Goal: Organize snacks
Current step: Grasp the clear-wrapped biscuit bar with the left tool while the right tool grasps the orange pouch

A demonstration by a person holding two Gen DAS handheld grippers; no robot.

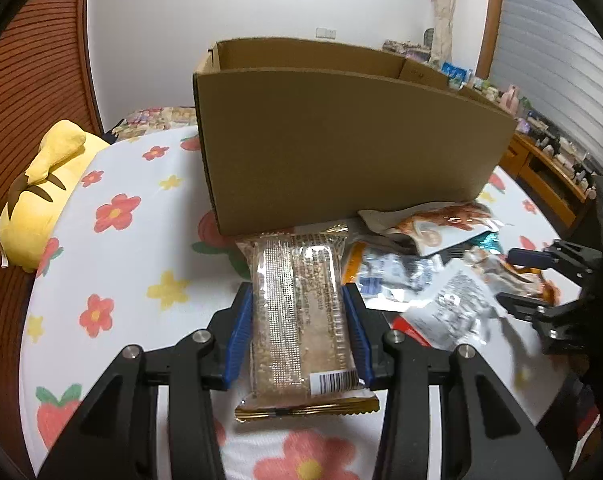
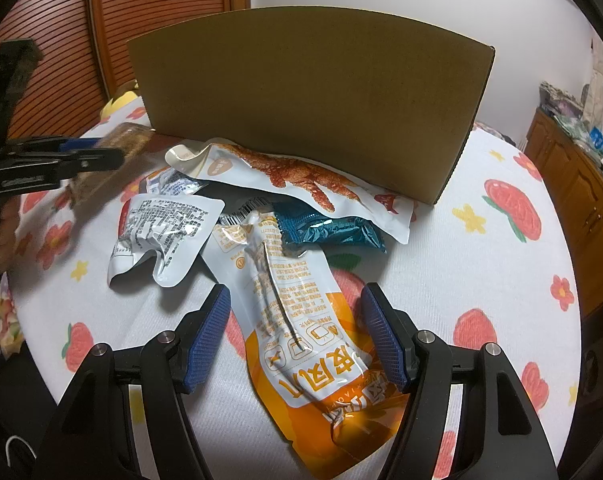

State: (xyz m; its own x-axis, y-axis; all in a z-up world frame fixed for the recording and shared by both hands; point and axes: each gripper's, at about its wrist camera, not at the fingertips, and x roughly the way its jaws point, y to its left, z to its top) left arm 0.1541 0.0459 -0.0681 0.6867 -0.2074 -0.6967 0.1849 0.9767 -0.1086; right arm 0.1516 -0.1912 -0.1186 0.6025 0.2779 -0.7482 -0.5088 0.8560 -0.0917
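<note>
Orange pouch [image 2: 301, 336] printed "NOXIAOPU" between right claw [image 2: 295, 336].

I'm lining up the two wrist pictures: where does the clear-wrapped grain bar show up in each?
Left wrist: the grain bar sits low in the centre, clamped between the left gripper pads.
Right wrist: the same bar is blurred at the left edge, held by that gripper.
Shared landmark: the cardboard box standing behind the snack pile.
</note>
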